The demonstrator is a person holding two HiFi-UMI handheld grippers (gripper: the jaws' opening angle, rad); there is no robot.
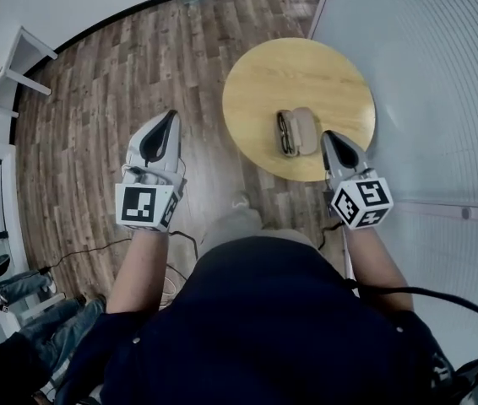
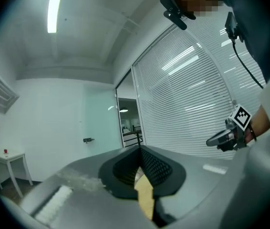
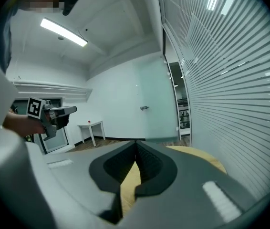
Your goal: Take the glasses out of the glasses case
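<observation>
Round wooden table (image 1: 281,74) holds glasses case (image 1: 305,131); plank floor (image 1: 95,99).

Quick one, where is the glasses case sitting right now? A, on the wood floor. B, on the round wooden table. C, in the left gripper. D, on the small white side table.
B: in the head view the glasses case lies on the round wooden table, just ahead of the right gripper, whose jaws are shut on nothing.
</observation>
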